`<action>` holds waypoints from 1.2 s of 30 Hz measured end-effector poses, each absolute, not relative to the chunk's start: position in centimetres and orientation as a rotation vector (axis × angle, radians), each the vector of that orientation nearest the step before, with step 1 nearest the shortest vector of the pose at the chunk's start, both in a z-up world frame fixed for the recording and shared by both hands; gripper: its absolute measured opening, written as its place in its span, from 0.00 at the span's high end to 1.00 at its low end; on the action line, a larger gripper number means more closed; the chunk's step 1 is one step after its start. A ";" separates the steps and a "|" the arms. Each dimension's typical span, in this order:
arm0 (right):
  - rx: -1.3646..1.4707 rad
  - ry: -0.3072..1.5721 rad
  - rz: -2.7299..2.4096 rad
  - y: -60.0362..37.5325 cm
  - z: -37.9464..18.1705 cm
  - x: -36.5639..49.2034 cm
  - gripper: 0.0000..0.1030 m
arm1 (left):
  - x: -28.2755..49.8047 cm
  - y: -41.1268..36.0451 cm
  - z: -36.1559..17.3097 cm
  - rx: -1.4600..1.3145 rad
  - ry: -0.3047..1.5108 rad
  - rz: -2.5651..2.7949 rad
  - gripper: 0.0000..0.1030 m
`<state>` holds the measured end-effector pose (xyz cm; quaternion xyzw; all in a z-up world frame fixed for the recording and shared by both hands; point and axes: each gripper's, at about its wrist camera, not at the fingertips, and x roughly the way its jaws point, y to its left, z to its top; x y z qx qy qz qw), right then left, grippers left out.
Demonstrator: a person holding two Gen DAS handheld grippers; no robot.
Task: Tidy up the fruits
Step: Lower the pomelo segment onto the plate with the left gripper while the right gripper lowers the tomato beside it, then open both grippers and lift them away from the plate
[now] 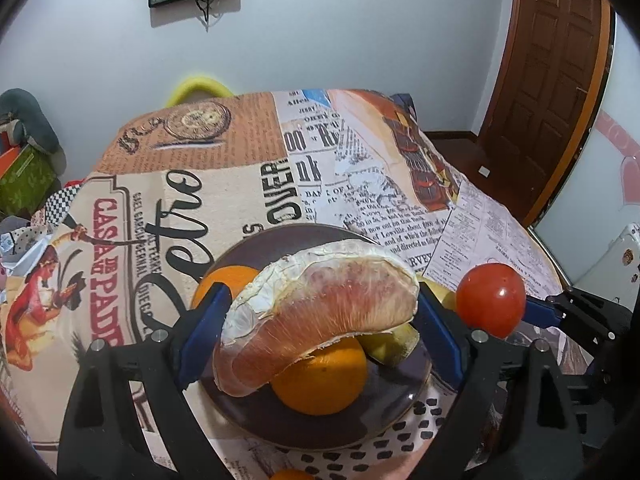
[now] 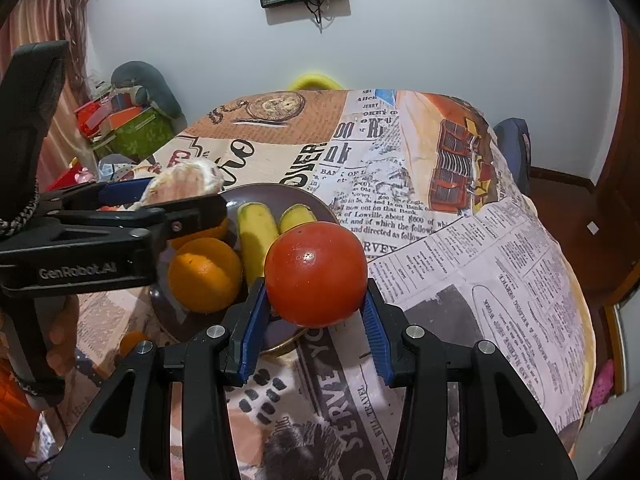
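Observation:
My left gripper (image 1: 320, 312) is shut on a peeled pink pomelo segment (image 1: 320, 304) and holds it above a dark plate (image 1: 320, 428). The plate holds two oranges (image 1: 320, 380) and banana pieces (image 1: 394, 342). My right gripper (image 2: 316, 312) is shut on a red tomato (image 2: 316, 274), held just over the plate's right rim (image 2: 280, 338). In the right wrist view the left gripper (image 2: 188, 200) with the pomelo (image 2: 186, 184) hangs over the plate's left side, above the oranges (image 2: 204, 274) and bananas (image 2: 256, 236). The tomato also shows in the left wrist view (image 1: 490, 300).
The table wears a newspaper-print cloth (image 2: 460, 240). A small orange (image 2: 132, 342) lies on the cloth near the plate's front left. Boxes and clutter (image 2: 128, 128) stand beyond the table's left edge. A yellow chair back (image 2: 312, 80) stands behind the table.

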<state>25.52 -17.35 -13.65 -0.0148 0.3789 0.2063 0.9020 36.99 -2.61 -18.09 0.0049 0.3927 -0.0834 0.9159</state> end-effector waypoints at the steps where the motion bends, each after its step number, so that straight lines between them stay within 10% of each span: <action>1: -0.031 0.784 0.427 -17.3 -13.7 25.5 0.59 | 37.2 -2.7 -18.3 0.007 0.822 -0.177 0.12; 36: -0.117 0.901 0.518 -12.2 -17.0 24.3 0.59 | 31.7 4.2 -19.8 -0.040 0.867 -0.091 0.09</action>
